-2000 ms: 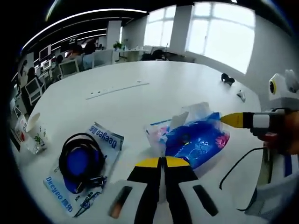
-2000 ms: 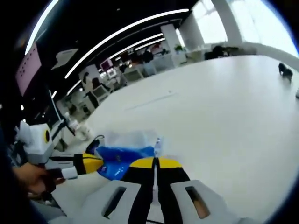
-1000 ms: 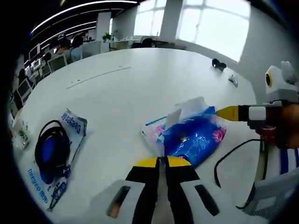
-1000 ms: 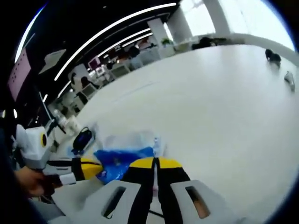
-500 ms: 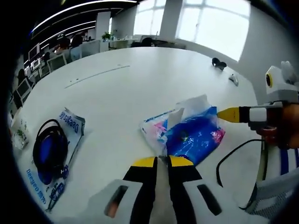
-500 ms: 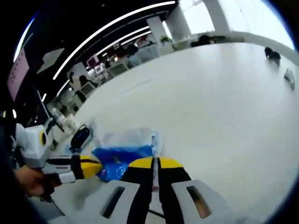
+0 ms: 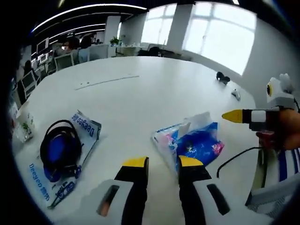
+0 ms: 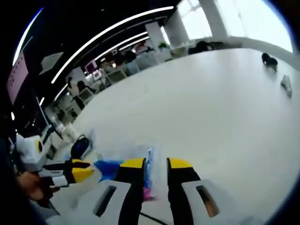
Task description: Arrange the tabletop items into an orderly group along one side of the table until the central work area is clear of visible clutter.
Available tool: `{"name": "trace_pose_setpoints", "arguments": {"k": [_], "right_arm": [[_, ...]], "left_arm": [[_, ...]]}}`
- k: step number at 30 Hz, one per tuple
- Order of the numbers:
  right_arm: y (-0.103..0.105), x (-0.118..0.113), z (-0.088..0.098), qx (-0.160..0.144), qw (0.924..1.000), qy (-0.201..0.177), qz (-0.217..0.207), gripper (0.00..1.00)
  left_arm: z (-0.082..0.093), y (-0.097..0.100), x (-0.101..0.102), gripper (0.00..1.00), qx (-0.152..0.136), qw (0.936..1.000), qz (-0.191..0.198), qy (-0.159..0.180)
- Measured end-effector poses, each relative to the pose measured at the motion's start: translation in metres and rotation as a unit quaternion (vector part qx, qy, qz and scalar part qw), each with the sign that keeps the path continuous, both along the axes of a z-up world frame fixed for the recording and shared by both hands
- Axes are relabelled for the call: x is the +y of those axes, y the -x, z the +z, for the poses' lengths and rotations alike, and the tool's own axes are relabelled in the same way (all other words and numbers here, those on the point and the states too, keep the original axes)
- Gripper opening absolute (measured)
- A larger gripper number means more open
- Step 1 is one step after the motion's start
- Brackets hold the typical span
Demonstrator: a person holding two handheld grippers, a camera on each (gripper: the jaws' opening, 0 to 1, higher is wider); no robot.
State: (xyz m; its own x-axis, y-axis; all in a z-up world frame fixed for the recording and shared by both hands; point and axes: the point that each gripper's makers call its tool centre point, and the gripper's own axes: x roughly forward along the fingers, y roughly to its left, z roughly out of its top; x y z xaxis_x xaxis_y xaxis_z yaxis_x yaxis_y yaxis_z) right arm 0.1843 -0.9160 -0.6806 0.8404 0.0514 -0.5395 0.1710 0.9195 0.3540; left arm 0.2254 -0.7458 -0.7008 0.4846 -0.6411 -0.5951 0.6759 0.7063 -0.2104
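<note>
Both grippers' fingers parted since a moment ago, left gripper view: left gripper (image 7: 162,162) open, empty, just short of one blue tissue pack (image 7: 194,143) on white counter (image 7: 140,93), one headphone set (image 7: 59,150) on a printed bag (image 7: 70,159), right gripper view: right gripper (image 8: 156,163) open, astride the pack's edge, gripping nothing.

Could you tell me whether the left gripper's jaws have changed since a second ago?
Yes. The left gripper has opened: its yellow-tipped jaws, then pressed together at the tissue pack, now stand apart with white table showing between them.
</note>
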Motion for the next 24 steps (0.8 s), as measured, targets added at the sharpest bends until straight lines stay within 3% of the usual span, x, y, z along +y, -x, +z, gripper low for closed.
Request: {"name": "trace_pose_setpoints", "arguments": {"k": [9,12,14,17,24], "right_arm": [[-0.029,0.026,0.021,-0.029,0.9985,0.004,0.047,0.32],[-0.040,0.041,0.028,-0.042,0.9969,0.001,0.067,0.36],[-0.045,0.048,0.031,-0.049,0.9961,0.001,0.073,0.39],[-0.055,0.064,0.032,-0.048,0.9938,0.005,0.100,0.42],[-0.070,0.103,0.033,-0.044,0.9874,0.006,0.152,0.48]], "left_arm": [[0.031,-0.030,0.031,0.50,-0.026,0.9974,0.060,0.029],[0.034,-0.037,0.046,0.58,-0.012,0.9944,0.096,0.041],[0.039,-0.044,0.059,0.61,-0.017,0.9902,0.126,0.058],[0.041,-0.047,0.075,0.66,-0.016,0.9889,0.136,0.058],[0.044,-0.058,0.119,0.68,-0.014,0.9788,0.191,0.073]]}}
